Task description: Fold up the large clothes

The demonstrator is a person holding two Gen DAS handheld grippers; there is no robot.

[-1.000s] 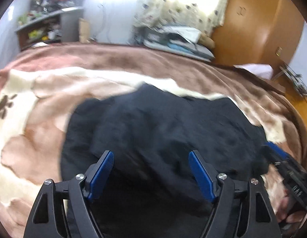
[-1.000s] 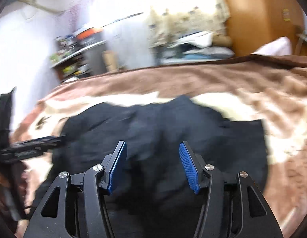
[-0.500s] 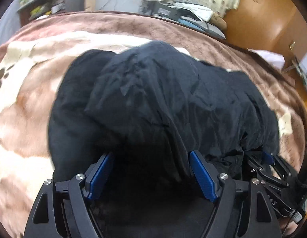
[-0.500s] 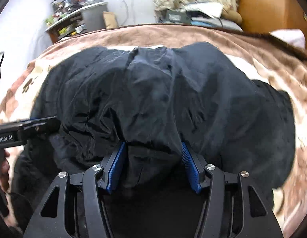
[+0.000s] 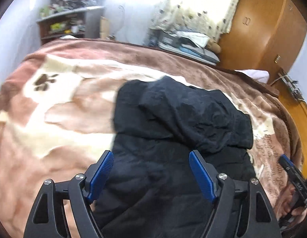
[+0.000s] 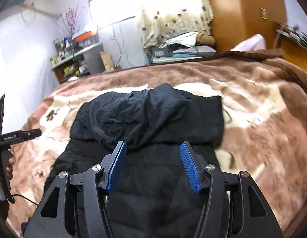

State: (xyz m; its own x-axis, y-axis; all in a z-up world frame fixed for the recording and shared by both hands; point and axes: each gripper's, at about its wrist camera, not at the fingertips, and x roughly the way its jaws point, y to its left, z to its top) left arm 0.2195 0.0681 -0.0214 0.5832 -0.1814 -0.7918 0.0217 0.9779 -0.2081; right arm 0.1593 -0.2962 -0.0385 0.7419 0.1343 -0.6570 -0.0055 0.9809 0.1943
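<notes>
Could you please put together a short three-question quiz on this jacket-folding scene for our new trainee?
1. True or false: the black jacket lies on a plain white sheet.
2. What is printed on the blanket to the left of the jacket in the left wrist view: A) a paw print, B) a star, C) a flower?
3. Is the right gripper gripping any fabric?

Key
1. False: it lies on a brown and cream blanket.
2. A, a dark paw print.
3. No: its blue fingers stand apart, above the jacket, with nothing pinched.
</notes>
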